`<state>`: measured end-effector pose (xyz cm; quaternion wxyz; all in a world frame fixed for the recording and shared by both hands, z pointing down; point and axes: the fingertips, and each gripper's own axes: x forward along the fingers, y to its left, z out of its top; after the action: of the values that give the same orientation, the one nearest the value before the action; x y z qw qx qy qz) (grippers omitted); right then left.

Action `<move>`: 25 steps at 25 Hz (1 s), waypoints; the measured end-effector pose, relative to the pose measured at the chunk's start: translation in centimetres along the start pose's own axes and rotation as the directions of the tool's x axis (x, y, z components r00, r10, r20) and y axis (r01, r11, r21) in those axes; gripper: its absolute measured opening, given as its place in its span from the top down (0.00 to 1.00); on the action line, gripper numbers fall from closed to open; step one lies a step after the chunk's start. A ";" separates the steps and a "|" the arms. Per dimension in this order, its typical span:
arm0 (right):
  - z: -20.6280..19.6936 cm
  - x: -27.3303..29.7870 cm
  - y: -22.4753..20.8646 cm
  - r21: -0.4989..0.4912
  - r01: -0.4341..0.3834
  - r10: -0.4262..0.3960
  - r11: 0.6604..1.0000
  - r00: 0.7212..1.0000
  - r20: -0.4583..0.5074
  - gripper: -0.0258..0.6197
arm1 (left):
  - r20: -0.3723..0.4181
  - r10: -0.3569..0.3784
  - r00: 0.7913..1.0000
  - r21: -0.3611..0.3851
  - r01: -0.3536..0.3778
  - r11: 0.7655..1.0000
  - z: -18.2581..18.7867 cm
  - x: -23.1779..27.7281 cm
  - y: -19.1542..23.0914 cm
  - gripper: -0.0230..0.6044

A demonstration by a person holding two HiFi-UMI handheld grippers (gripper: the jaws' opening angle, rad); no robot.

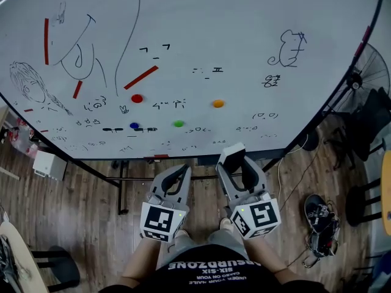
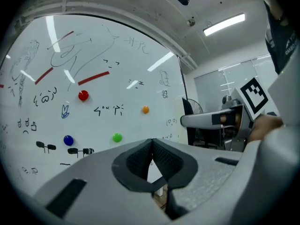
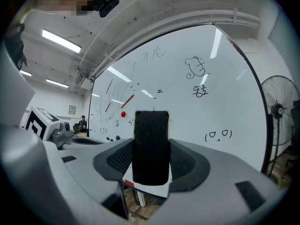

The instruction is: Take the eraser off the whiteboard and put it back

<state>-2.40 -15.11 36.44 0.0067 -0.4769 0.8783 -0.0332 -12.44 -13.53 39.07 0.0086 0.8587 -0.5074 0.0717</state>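
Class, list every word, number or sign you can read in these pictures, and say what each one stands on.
"ABSURDZONE" (first letters less sure): person's black shirt, upside down in the head view.
"SIX-SIX": same shirt, next line.
Smaller shirt lines: too small to read.
Whiteboard: doodles and little faces, no readable words.
Left cube and right cube: square marker patterns, no letters.

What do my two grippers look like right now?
Both the left gripper and right gripper are light grey moulded plastic with black ribbed jaw pads. Each carries a white cube with black square markers at its rear.
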 end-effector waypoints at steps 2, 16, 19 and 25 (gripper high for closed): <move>-0.6 -0.9 -0.8 0.007 0.007 -0.007 1.000 1.000 -0.015 0.61 | -0.025 -0.012 1.000 -0.002 0.012 1.000 -0.8 0.3 -0.9 0.95; -4.1 -3.1 -1.1 0.050 -0.025 0.030 0.998 0.995 -0.100 0.61 | -0.056 -0.081 0.995 -0.021 0.080 0.997 -1.9 1.9 -4.7 0.95; -4.0 -3.0 -1.7 0.050 -0.018 0.023 0.999 0.995 -0.095 0.61 | -0.057 -0.089 0.994 -0.024 0.087 0.996 -2.0 2.4 -4.8 0.95; -4.0 -3.3 -3.6 0.055 0.018 -0.013 0.998 0.996 -0.090 0.61 | -0.058 -0.108 0.992 -0.030 0.107 0.994 -1.8 3.4 -5.7 0.95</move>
<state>2.23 -14.04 40.60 -0.0197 -0.4813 0.8728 -0.0789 -6.07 -13.60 41.63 0.0390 0.8821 -0.4608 0.0897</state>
